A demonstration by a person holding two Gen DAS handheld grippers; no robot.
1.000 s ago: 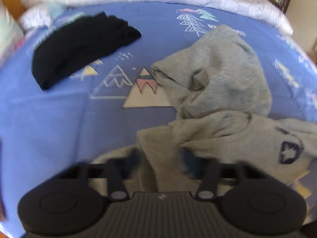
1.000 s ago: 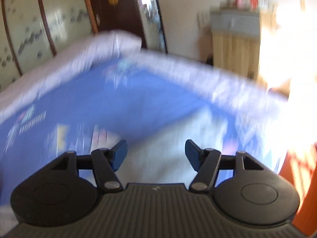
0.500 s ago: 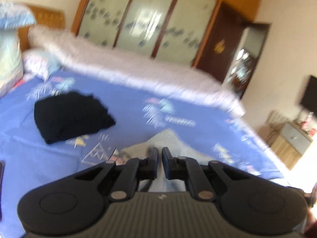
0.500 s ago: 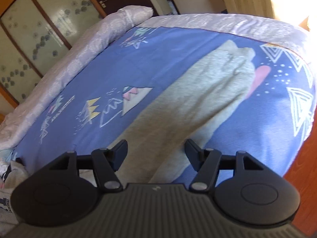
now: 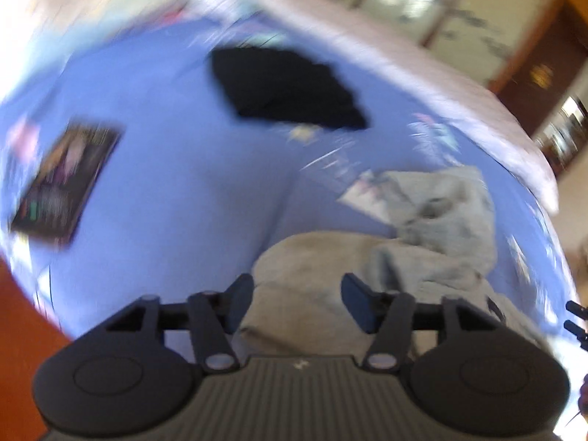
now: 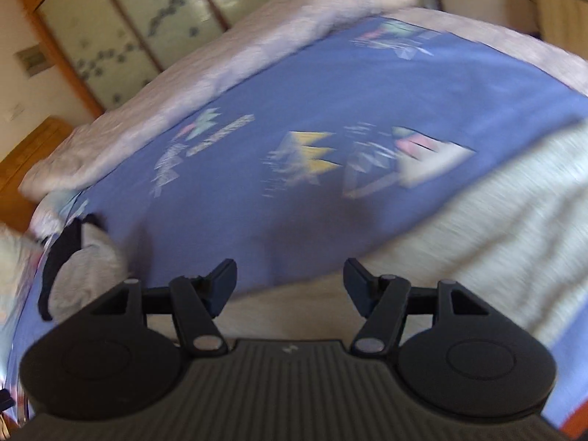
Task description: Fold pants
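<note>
Grey pants (image 5: 415, 257) lie crumpled on the blue patterned bedsheet (image 5: 176, 169). In the left wrist view my left gripper (image 5: 297, 303) is open and empty, hovering just over the near part of the pants. In the right wrist view a long grey pant leg (image 6: 477, 220) stretches from the lower middle to the right edge. My right gripper (image 6: 290, 286) is open and empty, over the near end of that leg. Both views are motion-blurred.
A folded black garment (image 5: 286, 88) lies at the far side of the bed. A dark book or tablet (image 5: 62, 183) lies at the left near the bed's edge. A pale quilt (image 6: 228, 70) runs along the back. Wardrobe doors (image 6: 154, 11) stand behind.
My left gripper was shut half a second ago and is now open, tilted down over the pants. My right gripper stayed open and swung left along the pant leg.
</note>
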